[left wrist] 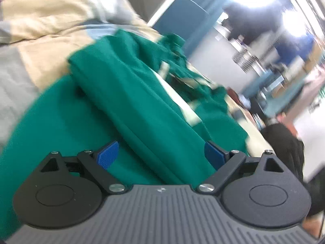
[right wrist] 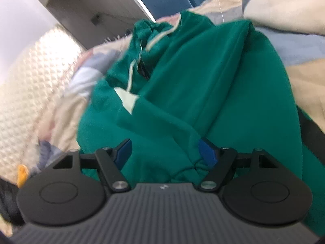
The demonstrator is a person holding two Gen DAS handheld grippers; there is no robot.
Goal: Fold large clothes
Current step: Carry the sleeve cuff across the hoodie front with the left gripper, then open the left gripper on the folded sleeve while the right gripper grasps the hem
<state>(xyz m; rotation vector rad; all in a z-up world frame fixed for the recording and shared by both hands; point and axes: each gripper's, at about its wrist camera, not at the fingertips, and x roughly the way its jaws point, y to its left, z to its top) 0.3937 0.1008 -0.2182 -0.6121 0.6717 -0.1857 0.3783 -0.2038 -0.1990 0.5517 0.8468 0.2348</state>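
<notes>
garment: green, soft, limp, partly folded on quilt | left gripper: spread, empty | right gripper: wide, bunched fabric between, grip unclear | hold: thick folded edge, likely slips least

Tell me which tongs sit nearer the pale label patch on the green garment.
Right, as far as I can judge. The right tongs sit just below the pale label patch; the left tongs see it farther up the green garment.
</notes>
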